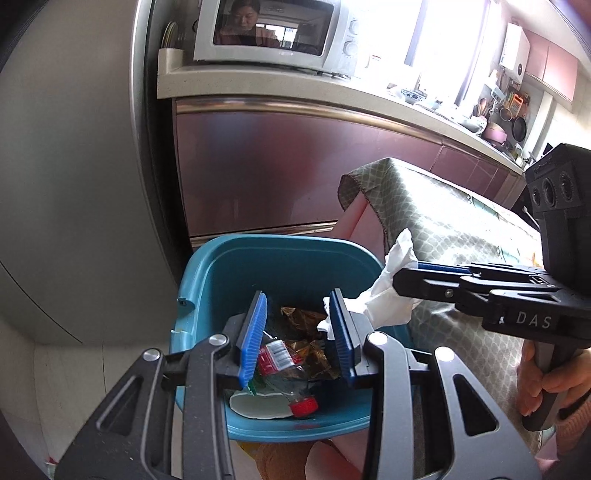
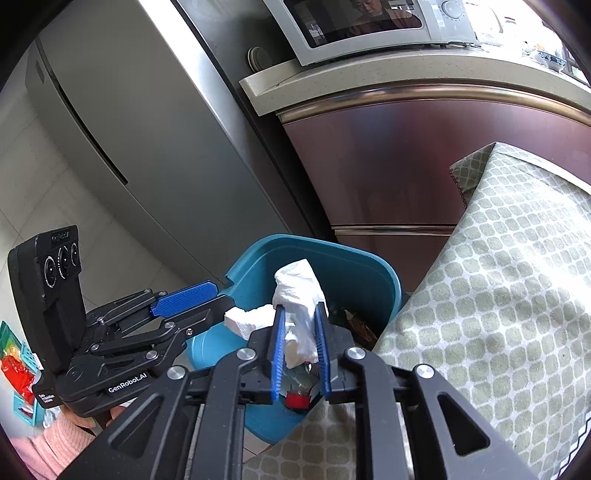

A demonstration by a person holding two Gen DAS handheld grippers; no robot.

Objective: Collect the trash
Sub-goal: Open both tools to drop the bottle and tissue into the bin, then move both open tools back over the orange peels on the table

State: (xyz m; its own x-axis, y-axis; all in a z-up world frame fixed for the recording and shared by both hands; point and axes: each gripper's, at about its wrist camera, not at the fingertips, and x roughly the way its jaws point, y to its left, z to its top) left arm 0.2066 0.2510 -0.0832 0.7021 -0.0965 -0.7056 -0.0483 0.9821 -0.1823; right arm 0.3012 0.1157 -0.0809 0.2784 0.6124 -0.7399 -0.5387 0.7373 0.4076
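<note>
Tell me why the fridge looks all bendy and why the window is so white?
Left wrist view: the fisheye lens bends straight edges, so the fridge curves, and daylight washes the window out to plain white. Right wrist view: the fridge bows too, the corners go dark, and the microwave door mirrors the room like glass.

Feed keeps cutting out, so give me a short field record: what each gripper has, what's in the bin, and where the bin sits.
right gripper: white tissue between its pads, over the bin; whether the pads press cannot be told
left gripper: jaws apart, nothing between them, over the bin
bin: blue, open-topped, beside the table with the green patterned cloth
bin contents: plastic bottle with red cap, brown wrappers, another white tissue
behind: fridge, microwave
</note>
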